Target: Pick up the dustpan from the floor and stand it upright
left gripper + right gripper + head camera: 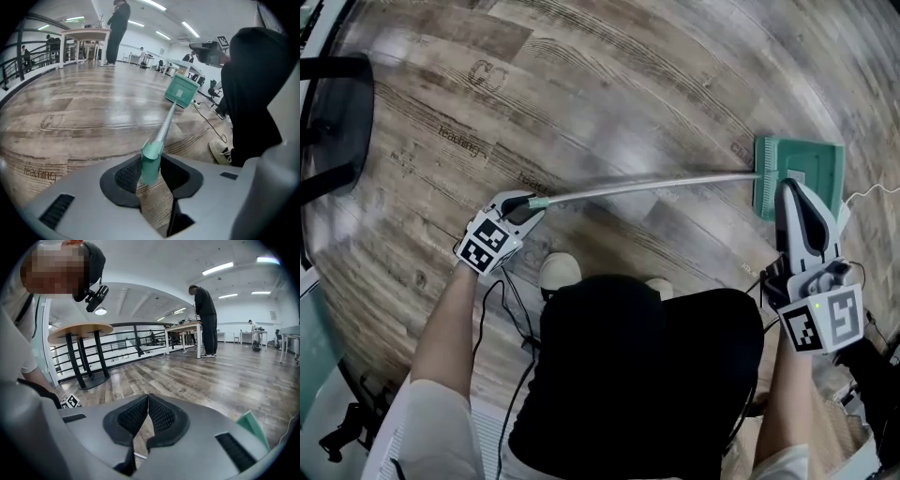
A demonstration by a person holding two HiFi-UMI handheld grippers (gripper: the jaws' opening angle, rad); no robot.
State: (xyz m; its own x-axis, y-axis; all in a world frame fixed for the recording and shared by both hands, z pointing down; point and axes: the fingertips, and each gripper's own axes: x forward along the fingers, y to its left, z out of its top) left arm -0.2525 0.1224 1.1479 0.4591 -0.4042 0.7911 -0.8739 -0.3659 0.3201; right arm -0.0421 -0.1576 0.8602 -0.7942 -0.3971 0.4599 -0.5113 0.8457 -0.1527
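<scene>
The dustpan lies flat on the wooden floor. Its green pan (797, 169) is at the right, and its long metal handle (647, 187) runs left to a green end grip (151, 161). My left gripper (530, 204) is low at that end, and in the left gripper view its pads (126, 176) close on the grip from both sides. The pan (182, 90) shows far along the handle. My right gripper (787, 185) hovers over the pan's near edge, shut with nothing in it (148, 399). A corner of the pan (253, 427) shows at its lower right.
A dark chair (337, 117) stands at the far left. Black cables (502, 300) trail by the person's shoes (560, 270), and a white cable (872, 192) lies right of the pan. A round table (79, 331), a railing and a standing person (206, 319) are farther off.
</scene>
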